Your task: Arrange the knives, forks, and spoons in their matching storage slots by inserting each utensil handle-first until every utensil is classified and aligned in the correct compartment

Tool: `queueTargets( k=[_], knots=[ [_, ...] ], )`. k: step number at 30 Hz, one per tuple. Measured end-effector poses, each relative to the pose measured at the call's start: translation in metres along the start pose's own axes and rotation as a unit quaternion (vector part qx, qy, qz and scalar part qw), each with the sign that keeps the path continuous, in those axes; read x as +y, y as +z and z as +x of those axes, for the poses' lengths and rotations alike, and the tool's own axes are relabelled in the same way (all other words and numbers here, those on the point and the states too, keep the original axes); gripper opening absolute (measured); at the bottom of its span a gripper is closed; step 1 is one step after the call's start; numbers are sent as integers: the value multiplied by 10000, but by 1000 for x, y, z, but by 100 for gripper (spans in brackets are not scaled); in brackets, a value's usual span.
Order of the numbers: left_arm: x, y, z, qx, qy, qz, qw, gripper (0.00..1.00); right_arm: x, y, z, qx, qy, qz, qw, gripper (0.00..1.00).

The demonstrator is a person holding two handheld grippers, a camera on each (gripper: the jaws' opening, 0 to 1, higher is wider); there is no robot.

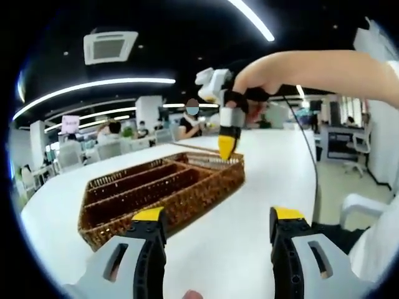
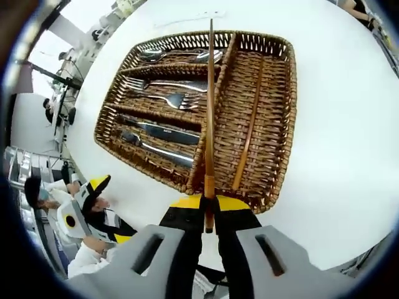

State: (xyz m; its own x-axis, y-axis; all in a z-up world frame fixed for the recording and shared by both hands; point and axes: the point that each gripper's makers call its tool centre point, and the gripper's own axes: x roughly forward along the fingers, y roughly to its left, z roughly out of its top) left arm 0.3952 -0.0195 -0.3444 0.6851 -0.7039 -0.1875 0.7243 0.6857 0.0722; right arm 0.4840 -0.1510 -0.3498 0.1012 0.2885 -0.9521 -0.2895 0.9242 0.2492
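A brown wicker tray lies on the white table. Its narrow slots hold spoons, forks and knives. One wooden chopstick lies in the wide long slot. My right gripper is shut on a second wooden chopstick, which points along the divider beside that slot. In the left gripper view the tray sits ahead, and the right gripper, held by a hand, hovers over its far corner. My left gripper stands open near the table's front edge, holding nothing.
White table stretches to the right of the tray. A black cable hangs from the right gripper. A white chair stands off the table's right edge. People sit at desks far behind.
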Motion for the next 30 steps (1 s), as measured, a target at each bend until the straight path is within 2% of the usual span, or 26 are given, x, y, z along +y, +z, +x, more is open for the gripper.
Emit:
queueTargets(
  k=[3, 5, 10, 30],
  knots=[
    [1, -1, -1, -6, 7, -14, 10000, 67, -6, 4, 1, -10, -114, 87, 9999, 6],
    [1, -2, -1, 14, 11, -19, 10000, 67, -6, 3, 2, -18, -39, 241, 9997, 6],
    [5, -3, -4, 13, 52, -34, 10000, 67, -13, 5, 0, -126, -101, 424, 9990, 6],
    [9, -6, -9, -8, 101, -62, 9999, 67, -26, 15, 10, -200, -225, 799, 9964, 6]
  ],
)
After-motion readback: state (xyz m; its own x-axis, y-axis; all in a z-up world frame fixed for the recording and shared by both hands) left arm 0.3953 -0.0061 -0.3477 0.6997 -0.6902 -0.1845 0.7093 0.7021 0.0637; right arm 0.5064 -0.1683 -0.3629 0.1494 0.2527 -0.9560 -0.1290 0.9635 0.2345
